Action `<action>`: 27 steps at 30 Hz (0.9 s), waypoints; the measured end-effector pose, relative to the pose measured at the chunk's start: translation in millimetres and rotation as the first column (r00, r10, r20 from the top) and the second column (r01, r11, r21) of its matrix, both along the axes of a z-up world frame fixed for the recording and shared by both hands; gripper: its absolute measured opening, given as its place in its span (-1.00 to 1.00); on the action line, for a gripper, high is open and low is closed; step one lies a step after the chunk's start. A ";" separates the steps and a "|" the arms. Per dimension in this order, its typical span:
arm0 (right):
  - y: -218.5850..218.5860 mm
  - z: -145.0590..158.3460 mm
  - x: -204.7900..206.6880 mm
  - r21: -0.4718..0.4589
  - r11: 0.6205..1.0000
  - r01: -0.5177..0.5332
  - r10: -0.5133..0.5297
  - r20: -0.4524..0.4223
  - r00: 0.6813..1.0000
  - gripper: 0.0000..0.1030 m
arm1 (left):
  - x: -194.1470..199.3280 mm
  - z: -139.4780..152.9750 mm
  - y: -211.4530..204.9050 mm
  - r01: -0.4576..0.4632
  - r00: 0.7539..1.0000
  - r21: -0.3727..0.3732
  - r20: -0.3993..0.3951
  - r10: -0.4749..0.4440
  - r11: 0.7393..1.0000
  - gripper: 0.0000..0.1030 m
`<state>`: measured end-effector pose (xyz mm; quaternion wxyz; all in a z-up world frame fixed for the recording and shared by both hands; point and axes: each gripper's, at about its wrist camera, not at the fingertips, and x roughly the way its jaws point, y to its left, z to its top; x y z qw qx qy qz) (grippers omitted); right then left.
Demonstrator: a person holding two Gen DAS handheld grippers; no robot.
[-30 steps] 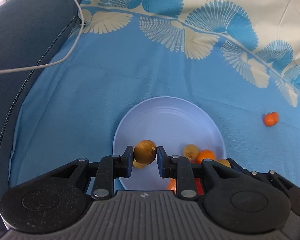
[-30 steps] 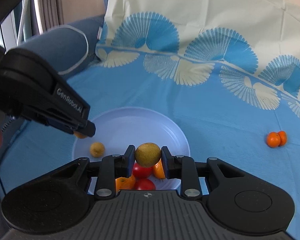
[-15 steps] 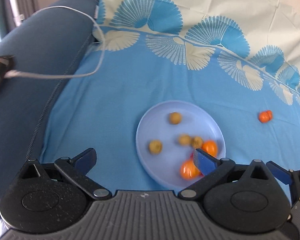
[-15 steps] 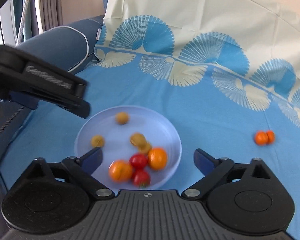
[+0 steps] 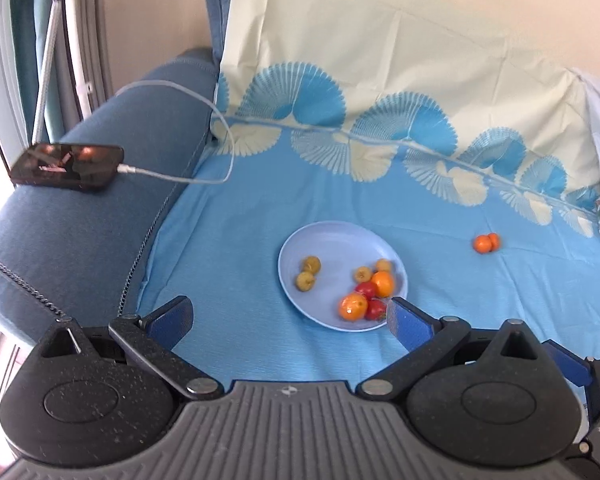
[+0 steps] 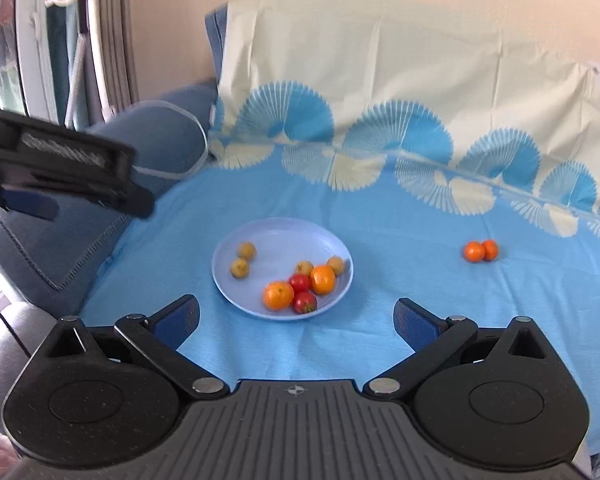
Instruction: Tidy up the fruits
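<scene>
Blue-padded and spread wide, the left gripper (image 5: 288,318) and the right gripper (image 6: 296,320) both hang empty above the bed's fan-patterned blue sheet (image 6: 400,320), their jaws having just been opening, with nothing between them now. On the pale lilac round plate (image 6: 276,232) sit four small yellow-brown fruits (image 6: 240,267), two oranges (image 6: 278,295) and two red tomatoes (image 6: 305,302), gathered there, I'd say, to keep them from rolling. Well apart on the right, a pair of small tangerines (image 6: 480,250) lie touching, side by side across the view; round fruit, no long axis to speak of.
</scene>
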<state>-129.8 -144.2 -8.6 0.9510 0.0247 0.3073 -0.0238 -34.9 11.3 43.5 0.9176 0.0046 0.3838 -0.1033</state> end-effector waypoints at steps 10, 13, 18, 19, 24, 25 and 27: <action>13.3 28.3 -52.8 -0.058 0.998 -0.025 0.032 0.123 0.992 0.99 | -65.2 20.2 3.4 0.017 0.995 0.020 0.094 -0.019 1.000 0.99; 12.0 32.3 -62.1 -0.058 0.998 -0.015 0.023 0.145 0.989 0.99 | -73.8 26.8 3.7 0.024 0.994 0.005 0.109 -0.024 1.000 0.99; 8.2 35.3 -70.9 -0.056 0.998 0.005 0.005 0.170 0.986 0.99 | -80.0 35.5 -0.2 0.016 0.990 0.001 0.137 -0.016 1.000 0.99; 7.2 35.5 -71.9 -0.053 0.999 0.008 0.001 0.173 0.985 0.99 | -80.8 36.2 -0.8 0.014 0.990 0.003 0.143 -0.014 1.000 0.99; 4.8 34.6 -74.5 -0.033 0.999 0.027 -0.020 0.185 0.983 0.99 | -80.7 34.3 -3.4 0.006 0.991 0.031 0.137 -0.010 1.000 0.99; 3.9 34.0 -74.4 -0.029 0.999 0.029 -0.024 0.184 0.983 0.99 | -79.6 32.9 -3.2 0.007 0.991 0.031 0.132 -0.011 1.000 0.99; 1.4 31.5 -73.1 -0.021 0.999 0.034 -0.030 0.179 0.983 0.99 | -75.9 30.0 -4.1 0.016 0.993 0.032 0.116 -0.019 0.999 0.99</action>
